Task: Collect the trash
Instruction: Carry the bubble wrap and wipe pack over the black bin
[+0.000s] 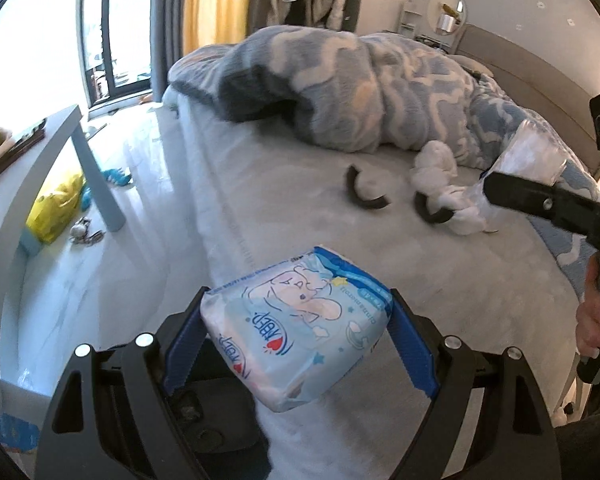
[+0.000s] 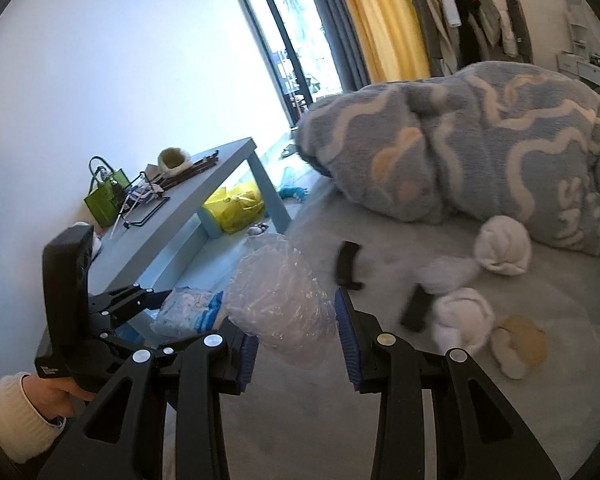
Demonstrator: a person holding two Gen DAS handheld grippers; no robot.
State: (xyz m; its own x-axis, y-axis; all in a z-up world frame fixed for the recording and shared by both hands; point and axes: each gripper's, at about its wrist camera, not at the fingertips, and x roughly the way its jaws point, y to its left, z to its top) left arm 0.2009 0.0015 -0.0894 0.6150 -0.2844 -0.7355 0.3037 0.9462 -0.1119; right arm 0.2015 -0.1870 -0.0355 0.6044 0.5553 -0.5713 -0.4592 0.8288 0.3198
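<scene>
Left gripper (image 1: 296, 344): we clamp the tissue pack (image 1: 300, 332) over the bed (image 1: 300, 216).
Right gripper (image 2: 296, 332): we pinch the plastic wrap (image 2: 280, 300).
Carry: we keep both grips firm, level.

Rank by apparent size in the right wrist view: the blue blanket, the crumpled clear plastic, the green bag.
1. blue blanket
2. crumpled clear plastic, though nearness to the camera enlarges it
3. green bag

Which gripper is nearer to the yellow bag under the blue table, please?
Left. The left gripper with its wipes pack is on the yellow bag's side; the right gripper sits farther over the bed.
</scene>
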